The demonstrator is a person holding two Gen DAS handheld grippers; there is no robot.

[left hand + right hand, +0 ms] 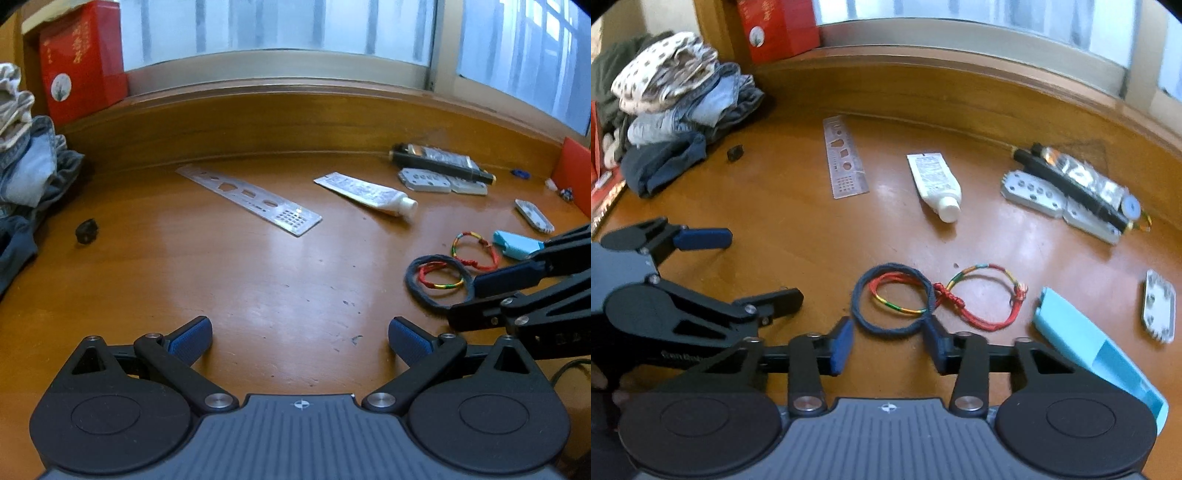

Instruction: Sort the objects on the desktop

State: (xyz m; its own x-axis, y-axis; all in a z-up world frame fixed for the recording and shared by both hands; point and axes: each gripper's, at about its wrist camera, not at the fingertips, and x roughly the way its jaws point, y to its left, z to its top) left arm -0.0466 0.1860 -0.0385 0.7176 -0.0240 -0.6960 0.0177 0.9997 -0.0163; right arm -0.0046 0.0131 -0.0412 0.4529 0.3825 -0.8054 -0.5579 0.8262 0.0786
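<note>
Desk: the wooden desk (pixel 798 229) bears scattered things, with no bin or tray in view to sort into; how far the sorting has got cannot be judged from this.
Far right cluster: a dark stick-like device (pixel 1071 181) lies across grey metal plates (pixel 1030 192), touching them; perhaps already grouped.
Mid desk: metal I/O shield (pixel 844 162) and white tube (pixel 936 182) lie apart.
Near right: light-blue case (pixel 1082 339), small grey plate (pixel 1160 304).
Bands: dark hair tie (pixel 890 301) ringing one braided bracelet (pixel 897 295), touching a second bracelet (pixel 986 295).
Right gripper (pixel 888 341): jaws apart, straddling the tie's near edge, holding nothing.
Left gripper (pixel 299 339): jaws wide apart, empty, over bare wood.
Open room: broad at centre and left.
Edges: clothes pile (pixel 676 110) far left, raised sill (pixel 960 85) behind.
</note>
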